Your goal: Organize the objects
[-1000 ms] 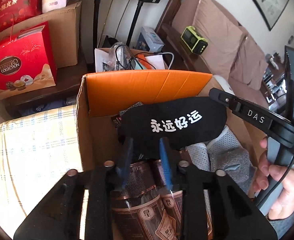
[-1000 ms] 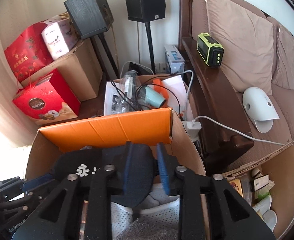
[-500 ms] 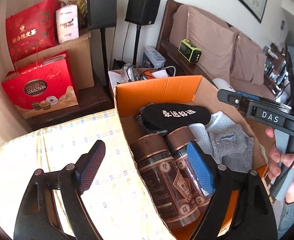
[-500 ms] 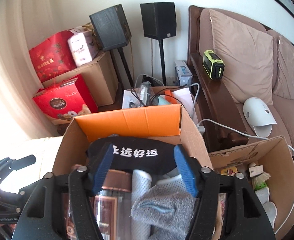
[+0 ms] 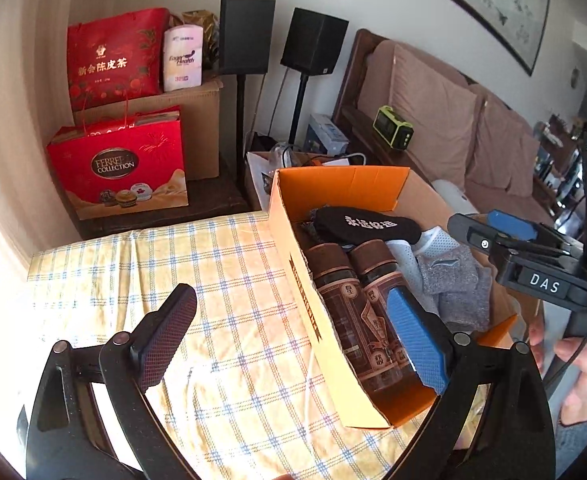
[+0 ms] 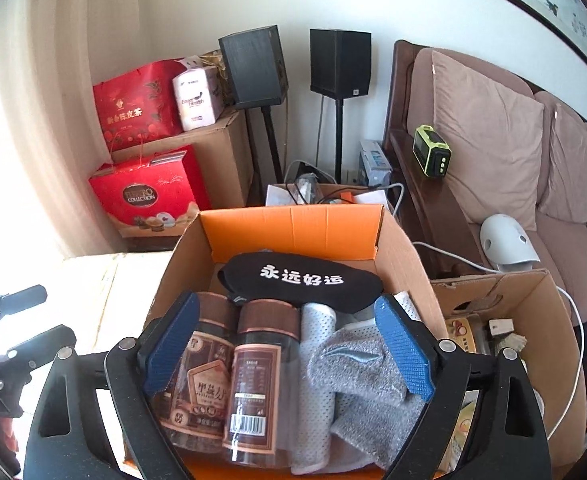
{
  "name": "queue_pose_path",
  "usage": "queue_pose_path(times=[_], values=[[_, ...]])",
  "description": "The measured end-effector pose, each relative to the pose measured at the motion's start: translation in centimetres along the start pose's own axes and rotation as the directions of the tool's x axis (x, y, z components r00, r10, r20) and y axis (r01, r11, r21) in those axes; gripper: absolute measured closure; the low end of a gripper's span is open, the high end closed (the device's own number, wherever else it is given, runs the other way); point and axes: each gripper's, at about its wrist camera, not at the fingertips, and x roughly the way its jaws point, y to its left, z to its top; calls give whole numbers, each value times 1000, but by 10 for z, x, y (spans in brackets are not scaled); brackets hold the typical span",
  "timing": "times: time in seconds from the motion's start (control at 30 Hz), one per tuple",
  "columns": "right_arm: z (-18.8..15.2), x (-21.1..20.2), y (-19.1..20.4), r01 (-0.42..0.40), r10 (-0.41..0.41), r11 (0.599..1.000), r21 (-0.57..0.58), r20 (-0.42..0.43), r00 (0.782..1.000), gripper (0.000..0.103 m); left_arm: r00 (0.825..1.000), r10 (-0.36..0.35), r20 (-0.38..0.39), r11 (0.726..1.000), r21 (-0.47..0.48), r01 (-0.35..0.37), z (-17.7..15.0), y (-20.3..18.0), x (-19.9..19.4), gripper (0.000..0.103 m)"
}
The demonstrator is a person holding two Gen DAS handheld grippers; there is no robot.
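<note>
Jars (image 6: pixel 229 380) half behind tool pads (image 6: pixel 403 350)

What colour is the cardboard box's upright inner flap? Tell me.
Orange; the cardboard box's upright inner flap shows best in the right wrist view.

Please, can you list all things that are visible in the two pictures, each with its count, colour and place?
cardboard box: 1, brown, orange inside flaps, on the checked cloth
jars: 2, brown with copper lids, lying in the box
black pouch: 1, white characters, at the box's far end
grey socks: number unclear, in the box beside the jars
checked cloth: 1, yellow and blue, under the box
speakers: 2, black, on stands by the wall
red gift bags: 2, left corner
sofa: 1, brown, right
second box: 1, brown, right of the first
left gripper: open, empty
right gripper: open, empty
</note>
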Motion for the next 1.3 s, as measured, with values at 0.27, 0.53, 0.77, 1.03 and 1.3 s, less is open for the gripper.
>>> queue_pose_path(times=[0.27,0.53,0.77,1.03,1.3], values=[[-29,-17,18,-29,29,1000,12,4,1000,1,1000,25,-10,1000,-12,-25,-33,13,-22,6],[-54,-35,29,-31,31,999,20,-3,1000,1,998,59,-2,998,-31,-59,-62,24,-45,0],[-74,-55,43,-21,21,1000,11,6,1000,1,993,118,11,992,-37,-117,-87,31,-65,0],[-102,-85,68,0,1,1000,-15,43,999,1,988,147,57,987,-76,-142,-120,39,-96,0],[-132,-114,82,13,-13,1000,0,76,997,1,985,161,55,976,-160,-150,-151,54,-116,0]])
